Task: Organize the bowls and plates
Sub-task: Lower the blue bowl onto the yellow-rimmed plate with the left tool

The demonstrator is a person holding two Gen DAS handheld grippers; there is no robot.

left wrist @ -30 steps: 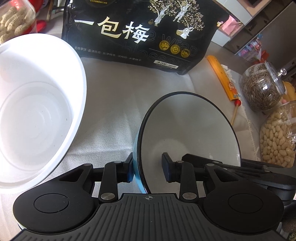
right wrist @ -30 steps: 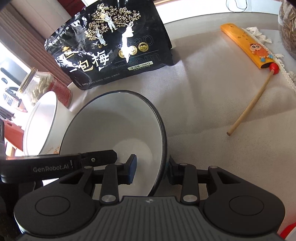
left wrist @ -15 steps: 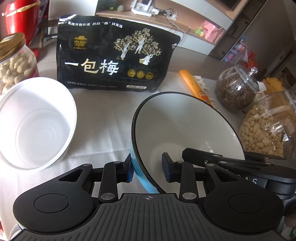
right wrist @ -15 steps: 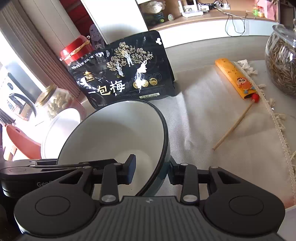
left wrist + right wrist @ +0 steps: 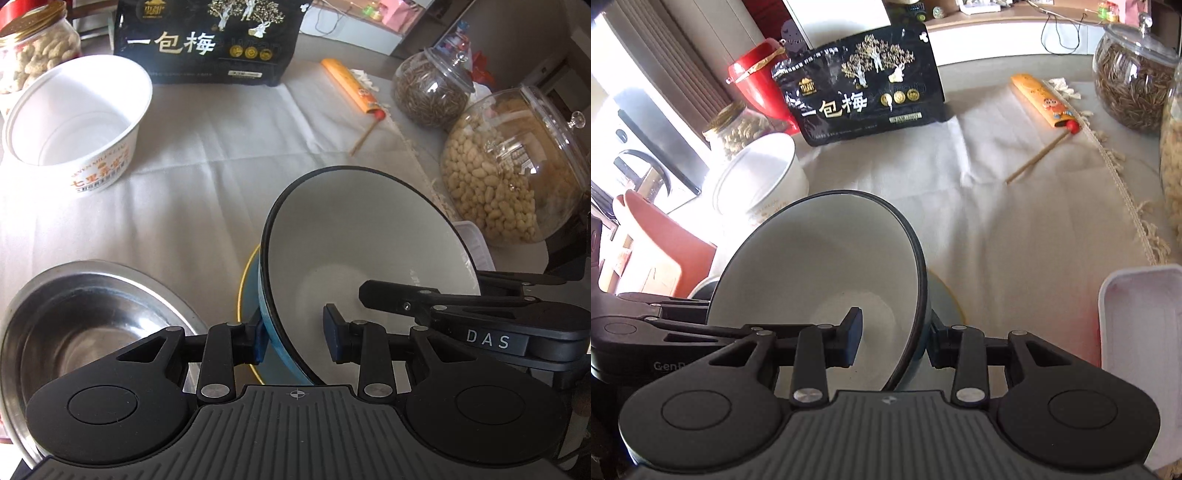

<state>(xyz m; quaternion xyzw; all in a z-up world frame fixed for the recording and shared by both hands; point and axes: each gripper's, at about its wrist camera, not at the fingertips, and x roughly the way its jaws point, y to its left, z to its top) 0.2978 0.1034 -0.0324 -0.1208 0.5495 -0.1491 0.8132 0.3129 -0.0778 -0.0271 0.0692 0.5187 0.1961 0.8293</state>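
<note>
Between steel bowl [image 5: 92,325] and peanut jar [image 5: 513,173], both tongs [image 5: 295,338] [image 5: 895,341] clamped on the blue bowl [image 5: 369,251], over a gold-rimmed plate [image 5: 248,295].

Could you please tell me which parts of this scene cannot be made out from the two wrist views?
- Blue plate with a yellow rim, both views: mostly covered by the blue bowl with a white inside.
- Steel bowl, left wrist view: near side hidden by the left tool, cut off at the left edge.
- White lidded box, right wrist view: cut off at the right edge.
- Right tool: its outer pad sits behind the bowl's wall.
</note>
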